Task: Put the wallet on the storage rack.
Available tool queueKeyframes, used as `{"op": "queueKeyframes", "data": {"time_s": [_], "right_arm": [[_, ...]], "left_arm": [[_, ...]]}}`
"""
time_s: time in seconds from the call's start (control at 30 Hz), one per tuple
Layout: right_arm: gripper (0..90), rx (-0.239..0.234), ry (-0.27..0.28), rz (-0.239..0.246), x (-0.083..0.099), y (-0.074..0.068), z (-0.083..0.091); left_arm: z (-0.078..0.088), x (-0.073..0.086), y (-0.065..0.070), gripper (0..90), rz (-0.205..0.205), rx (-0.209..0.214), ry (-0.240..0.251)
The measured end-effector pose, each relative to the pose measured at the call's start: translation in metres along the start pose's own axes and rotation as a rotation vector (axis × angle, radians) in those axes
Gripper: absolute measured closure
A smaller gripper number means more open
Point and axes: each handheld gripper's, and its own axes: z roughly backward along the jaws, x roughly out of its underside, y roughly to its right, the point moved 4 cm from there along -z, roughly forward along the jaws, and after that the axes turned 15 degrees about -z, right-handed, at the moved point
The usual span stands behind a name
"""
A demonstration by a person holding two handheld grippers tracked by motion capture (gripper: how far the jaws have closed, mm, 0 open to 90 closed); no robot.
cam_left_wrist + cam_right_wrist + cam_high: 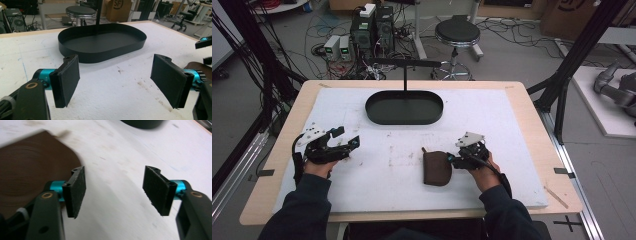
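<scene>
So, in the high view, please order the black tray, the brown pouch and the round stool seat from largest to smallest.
1. black tray
2. round stool seat, though it stands farther from the camera, so this rank is unsure
3. brown pouch

A pale wooden table (532, 107) topped with a white foam board (492, 115) fills the middle. Beyond it, at upper centre, a round black stool (457, 32) stands on grey concrete floor (512, 47) strewn with tangled black cables (324, 25).

On the table (522, 100), the tray (404, 107) sits at twelve o'clock. The pouch (436, 168) lies toward five, the right gripper (455, 160) just beside it at its three; the left gripper (347, 140) hovers at eight.
</scene>
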Motion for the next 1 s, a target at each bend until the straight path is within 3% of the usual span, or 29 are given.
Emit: {"op": "queueKeyframes", "data": {"time_s": [0.07,0.13,0.2,0.27,0.33,0.4,0.5,0.67,0.7,0.77,0.8,0.83,0.87,1.0], "right_arm": [[36.0,-0.014,0.005,-0.043,0.0,0.003,0.002],[34.4,-0.061,0.033,-0.054,-0.002,-0.005,0.007],[32.0,-0.119,0.055,-0.042,-0.005,-0.018,0.009],[31.4,-0.17,0.036,-0.014,-0.004,-0.032,0.007],[31.5,-0.182,0.002,0.029,0.0,-0.041,0.004],[31.6,-0.184,0.004,0.027,0.002,-0.041,0.004],[30.8,-0.172,-0.011,0.023,0.003,-0.034,0.005],[31.0,-0.083,-0.004,0.039,0.004,-0.013,0.006],[31.1,-0.036,-0.003,0.04,0.004,-0.002,0.007],[32.0,-0.011,-0.006,0.039,0.005,0.002,0.007],[32.8,0.027,-0.005,0.022,0.005,0.011,0.008],[32.8,0.027,-0.005,0.022,0.005,0.011,0.008],[33.4,0.049,-0.001,-0.018,0.006,0.018,0.009],[31.7,-0.005,0.03,-0.044,0.005,0.018,0.014]], "left_arm": [[0.0,0.0,-0.001,23.1,0.0,-0.002,0.0],[0.0,0.001,-0.001,23.1,-0.002,-0.003,-0.001],[0.0,0.001,-0.001,23.1,-0.001,-0.004,0.0],[0.001,0.0,-0.001,23.1,-0.002,-0.006,0.002],[0.001,0.0,-0.002,23.1,-0.006,-0.005,0.003],[0.002,0.001,-0.003,23.1,-0.002,-0.007,0.004],[0.003,0.001,-0.004,23.1,0.003,-0.012,0.005],[0.004,0.001,-0.005,23.1,0.007,-0.017,0.007],[0.004,0.001,-0.005,23.1,0.006,-0.017,0.007],[0.004,0.001,-0.004,23.1,0.004,-0.017,0.004],[0.004,0.001,-0.004,23.1,0.005,-0.015,0.005],[0.004,0.001,-0.004,23.1,0.004,-0.014,0.003],[0.004,0.001,-0.004,23.1,0.002,-0.013,0.003],[0.004,0.001,-0.004,23.1,0.0,-0.016,0.006]]}}
